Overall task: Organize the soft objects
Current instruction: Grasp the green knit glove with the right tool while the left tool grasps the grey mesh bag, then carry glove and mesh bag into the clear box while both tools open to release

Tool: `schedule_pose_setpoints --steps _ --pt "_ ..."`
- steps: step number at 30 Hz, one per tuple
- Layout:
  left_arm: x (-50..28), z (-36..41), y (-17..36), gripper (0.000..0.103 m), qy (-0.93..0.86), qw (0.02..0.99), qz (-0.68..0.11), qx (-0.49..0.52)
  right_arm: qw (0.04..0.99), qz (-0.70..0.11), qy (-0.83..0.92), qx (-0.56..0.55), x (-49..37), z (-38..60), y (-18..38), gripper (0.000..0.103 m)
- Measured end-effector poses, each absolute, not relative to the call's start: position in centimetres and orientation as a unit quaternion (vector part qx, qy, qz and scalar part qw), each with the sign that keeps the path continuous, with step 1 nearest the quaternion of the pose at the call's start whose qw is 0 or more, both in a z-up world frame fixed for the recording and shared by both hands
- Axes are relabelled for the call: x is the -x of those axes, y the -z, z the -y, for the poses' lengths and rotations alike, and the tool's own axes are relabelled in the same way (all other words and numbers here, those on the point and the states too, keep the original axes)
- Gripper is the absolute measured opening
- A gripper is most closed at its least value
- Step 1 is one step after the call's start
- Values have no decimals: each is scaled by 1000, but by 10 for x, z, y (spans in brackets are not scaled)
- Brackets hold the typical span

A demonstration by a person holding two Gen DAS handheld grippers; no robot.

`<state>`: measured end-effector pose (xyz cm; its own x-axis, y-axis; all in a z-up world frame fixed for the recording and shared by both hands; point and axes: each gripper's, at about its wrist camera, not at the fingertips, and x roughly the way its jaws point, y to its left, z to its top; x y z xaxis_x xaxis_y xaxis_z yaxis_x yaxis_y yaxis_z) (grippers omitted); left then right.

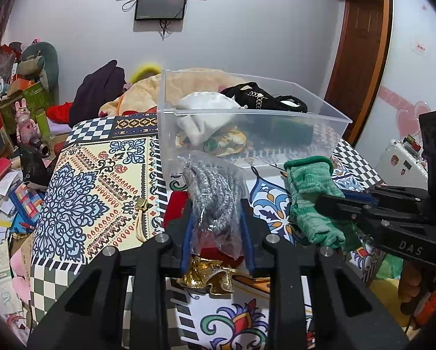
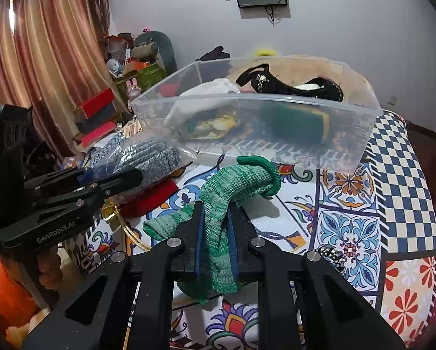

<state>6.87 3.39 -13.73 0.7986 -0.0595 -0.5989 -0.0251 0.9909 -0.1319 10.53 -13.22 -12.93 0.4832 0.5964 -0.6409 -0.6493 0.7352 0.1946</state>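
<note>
My left gripper [image 1: 216, 207] is shut on a clear bag of grey knit gloves [image 1: 215, 192], held above the patterned bed cover just in front of the clear plastic bin [image 1: 247, 113]. My right gripper [image 2: 215, 210] is shut on a green knit glove [image 2: 232, 186], also held near the bin's front wall [image 2: 276, 145]. The bin holds a white cloth [image 1: 203, 113], a black garment [image 1: 264, 99], a dark green item and a patterned cloth. Each gripper shows in the other's view: the right one [image 1: 328, 204] and the left one [image 2: 136, 178].
A red pouch with gold trim [image 1: 206, 262] lies under my left gripper. A gold tassel [image 1: 140, 218] lies on the cover. Clutter, boxes and toys [image 1: 22, 116] crowd the floor at the left. A beige blanket [image 1: 148, 90] lies behind the bin.
</note>
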Motion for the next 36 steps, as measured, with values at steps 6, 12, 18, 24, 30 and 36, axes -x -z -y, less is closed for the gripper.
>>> schedule_pose_setpoints --steps 6,12,18,24,30,36 --pt "-60 -30 125 27 12 951 -303 61 872 -335 -356 31 -103 142 112 13" --pt "-52 -24 103 27 23 959 -276 60 887 -307 -345 25 -104 153 91 13" --pt "-52 -21 82 27 27 965 -252 61 902 -270 -335 29 -105 159 67 13" --pt "-61 -24 60 27 24 973 -223 60 914 -234 -330 20 -111 161 42 13" --pt "-82 -28 52 27 18 974 -218 60 919 -215 -328 24 -122 149 32 13" --pt "-105 -35 55 27 13 971 -227 70 921 -214 -326 29 -138 133 32 13"
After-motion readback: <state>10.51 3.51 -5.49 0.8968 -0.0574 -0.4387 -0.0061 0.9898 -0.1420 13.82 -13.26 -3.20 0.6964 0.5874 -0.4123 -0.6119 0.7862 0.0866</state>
